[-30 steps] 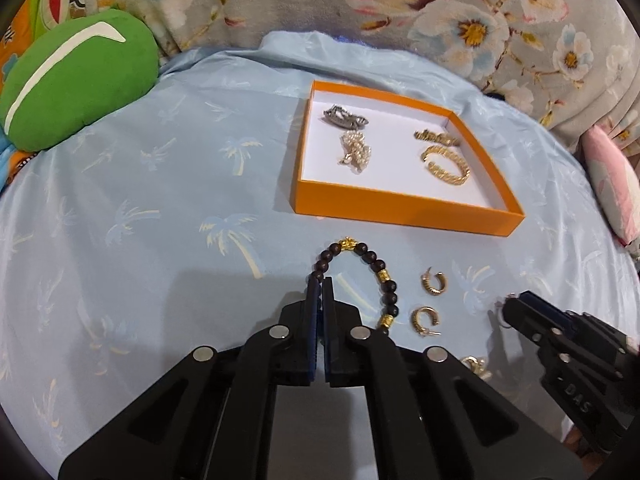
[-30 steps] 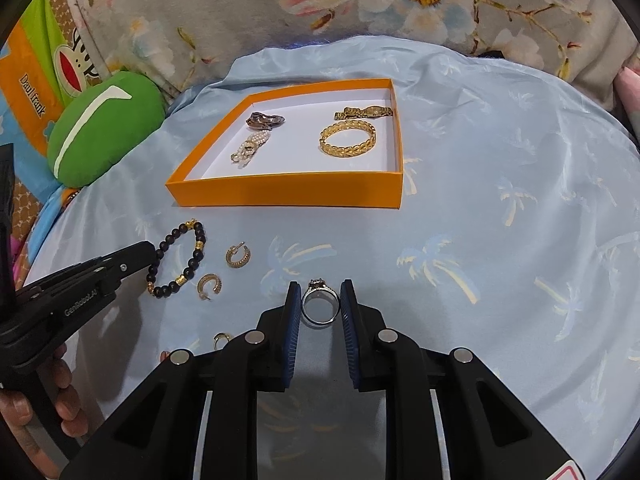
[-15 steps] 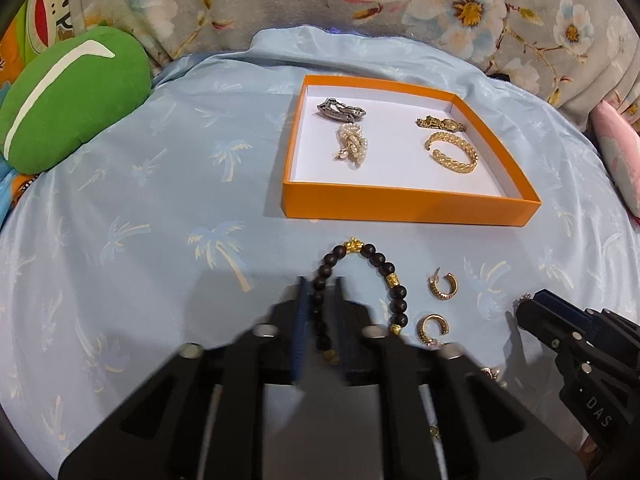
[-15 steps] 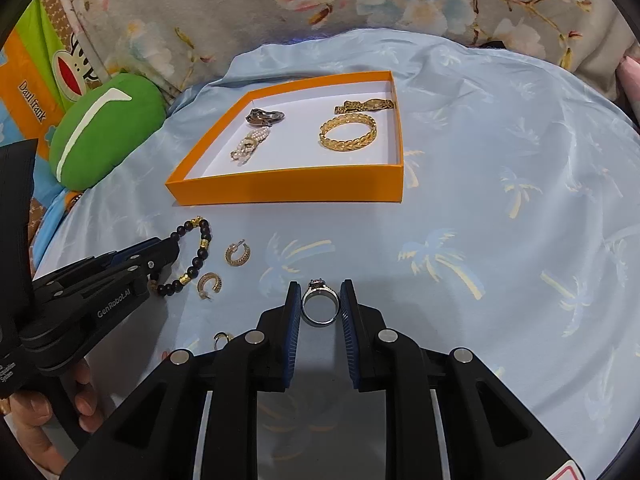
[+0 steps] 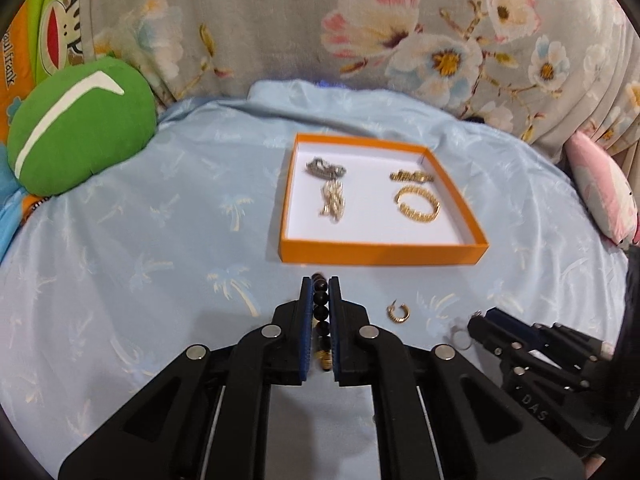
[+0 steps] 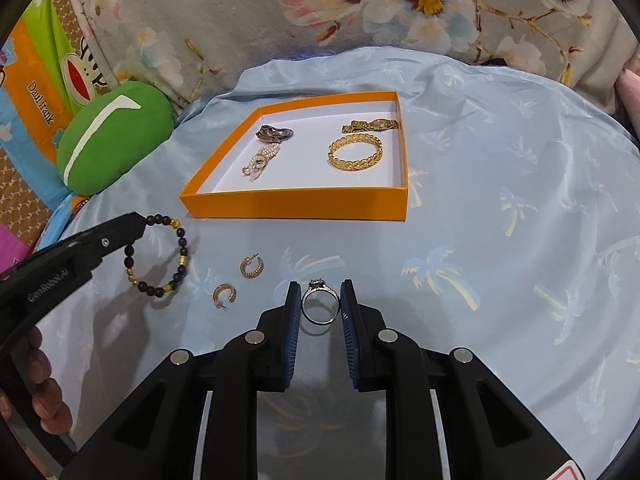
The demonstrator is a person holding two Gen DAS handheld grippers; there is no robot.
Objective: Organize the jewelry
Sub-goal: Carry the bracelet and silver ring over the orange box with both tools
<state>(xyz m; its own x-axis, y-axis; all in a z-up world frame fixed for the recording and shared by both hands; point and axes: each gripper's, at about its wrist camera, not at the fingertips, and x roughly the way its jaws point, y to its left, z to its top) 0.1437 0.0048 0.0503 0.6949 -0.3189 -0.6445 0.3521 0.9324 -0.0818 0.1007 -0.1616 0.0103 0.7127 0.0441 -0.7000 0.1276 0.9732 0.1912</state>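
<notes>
My left gripper (image 5: 320,284) is shut on a dark bead bracelet (image 5: 321,312) with gold beads and holds it lifted off the blue cloth; in the right wrist view the bracelet (image 6: 160,258) hangs from the left gripper (image 6: 140,222). My right gripper (image 6: 320,292) is shut on a silver ring (image 6: 320,304); it also shows in the left wrist view (image 5: 474,322). An orange tray (image 5: 380,254) (image 6: 296,202) with a white floor holds a gold bangle (image 6: 355,153), a gold watch (image 6: 370,125), a pearl piece (image 6: 260,162) and a dark brooch (image 6: 274,133).
Two gold hoop earrings (image 6: 251,266) (image 6: 224,294) lie on the blue palm-print cloth (image 6: 500,240) in front of the tray. A green cushion (image 5: 80,128) sits at the left, a pink one (image 5: 600,188) at the right. Floral fabric rises behind.
My left gripper opened over the bead bracelet, closed on it and lifted it off the cloth toward the tray. My right gripper kept hold of the ring and barely moved.
</notes>
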